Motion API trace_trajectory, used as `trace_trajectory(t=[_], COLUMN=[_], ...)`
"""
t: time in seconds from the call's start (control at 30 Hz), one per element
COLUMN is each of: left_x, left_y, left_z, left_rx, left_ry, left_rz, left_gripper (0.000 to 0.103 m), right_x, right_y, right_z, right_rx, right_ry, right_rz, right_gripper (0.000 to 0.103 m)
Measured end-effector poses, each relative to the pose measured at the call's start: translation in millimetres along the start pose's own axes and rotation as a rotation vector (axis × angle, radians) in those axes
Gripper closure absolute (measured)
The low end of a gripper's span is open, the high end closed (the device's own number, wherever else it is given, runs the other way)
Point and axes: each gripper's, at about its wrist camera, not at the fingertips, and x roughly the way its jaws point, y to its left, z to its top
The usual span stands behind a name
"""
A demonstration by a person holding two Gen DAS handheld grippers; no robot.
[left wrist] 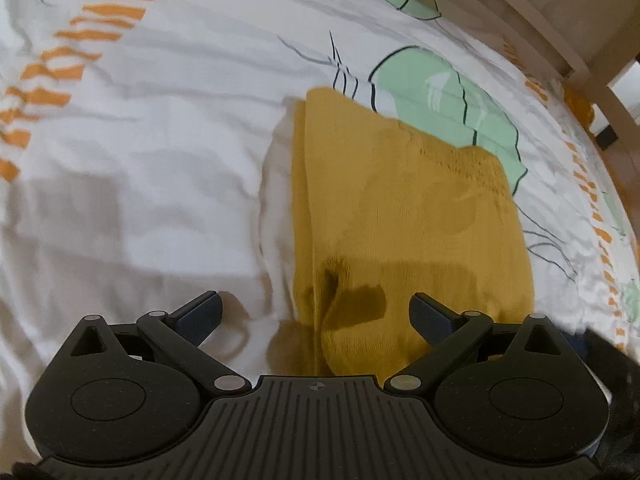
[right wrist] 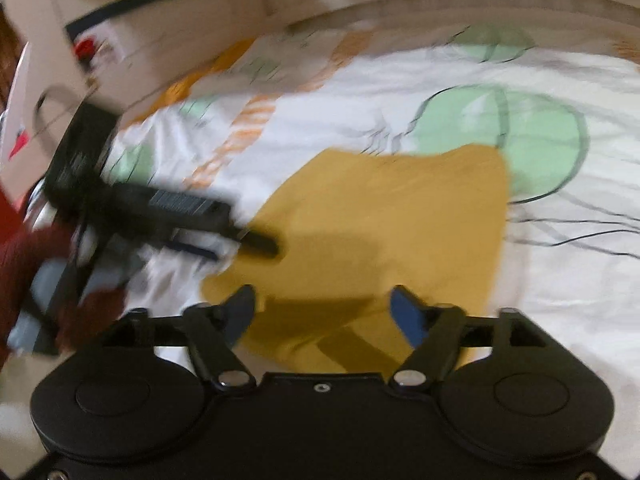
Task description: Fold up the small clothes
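Note:
A mustard-yellow garment [left wrist: 404, 220] lies folded flat on the white patterned bedsheet [left wrist: 160, 152]. My left gripper [left wrist: 316, 308] is open and empty, just above the garment's near edge. In the right wrist view the same yellow garment [right wrist: 384, 216] lies ahead, blurred. My right gripper [right wrist: 322, 308] is open and empty over the garment's near edge. The left gripper [right wrist: 256, 242] also shows there at the left, its tip at the garment's left edge.
The sheet has green [left wrist: 440, 92] and orange [left wrist: 100, 20] prints. A wooden bed frame [left wrist: 560, 28] runs along the far right. In the right wrist view a cardboard box [right wrist: 140, 32] stands at the far left, and a dark red sleeve [right wrist: 28, 256] holds the left gripper.

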Motion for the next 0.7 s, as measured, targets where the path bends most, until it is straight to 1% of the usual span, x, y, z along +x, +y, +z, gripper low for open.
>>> trace_trajectory(t=[0.03, 0.07, 0.1, 0.13, 0.2, 0.3, 0.4, 0.47, 0.53, 0.57, 0.6, 0.63, 0.67, 0.7], left_x=[1, 2, 3, 4, 6, 12, 15, 18, 20, 21, 22, 22, 22, 21], left_y=[0, 0, -1, -3, -5, -8, -12, -13, -12, -13, -14, -16, -16, -15], left_z=[-2, -3, -4, -6, -8, -12, -14, -16, -17, -18, -19, -19, -19, -19], left_rx=[-0.005, -0.005, -0.003, 0.001, 0.004, -0.005, -0.003, -0.008, -0.037, -0.042, -0.039, -0.03, -0.025, -0.026], left_ry=[0.006, 0.012, 0.017, 0.022, 0.036, 0.057, 0.063, 0.067, 0.077, 0.075, 0.075, 0.073, 0.07, 0.067], left_rz=[-0.009, -0.015, -0.021, -0.028, -0.044, -0.092, -0.117, -0.165, -0.229, -0.243, -0.249, -0.242, -0.23, -0.225], left_gripper=[0.002, 0.002, 0.002, 0.002, 0.002, 0.002, 0.002, 0.002, 0.003, 0.003, 0.007, 0.016, 0.019, 0.027], right_x=[-1, -1, 0, 1, 4, 13, 27, 36, 47, 51, 55, 59, 61, 63], right_y=[-6, -14, -22, -30, -48, -72, -90, -98, -103, -104, -105, -106, -107, -108], right_z=[2, 6, 9, 12, 17, 22, 25, 27, 28, 27, 27, 27, 27, 27], right_rx=[0.022, 0.047, 0.07, 0.096, 0.157, 0.233, 0.29, 0.314, 0.336, 0.342, 0.346, 0.348, 0.351, 0.356], right_ry=[-0.017, -0.033, -0.045, -0.057, -0.081, -0.088, -0.078, -0.057, -0.039, -0.031, -0.027, -0.028, -0.034, -0.038], right_rz=[-0.013, -0.028, -0.041, -0.054, -0.066, -0.073, -0.05, -0.018, 0.019, 0.036, 0.049, 0.061, 0.074, 0.084], right_gripper=[0.022, 0.019, 0.014, 0.013, 0.012, 0.012, 0.012, 0.012, 0.012, 0.012, 0.011, 0.01, 0.01, 0.01])
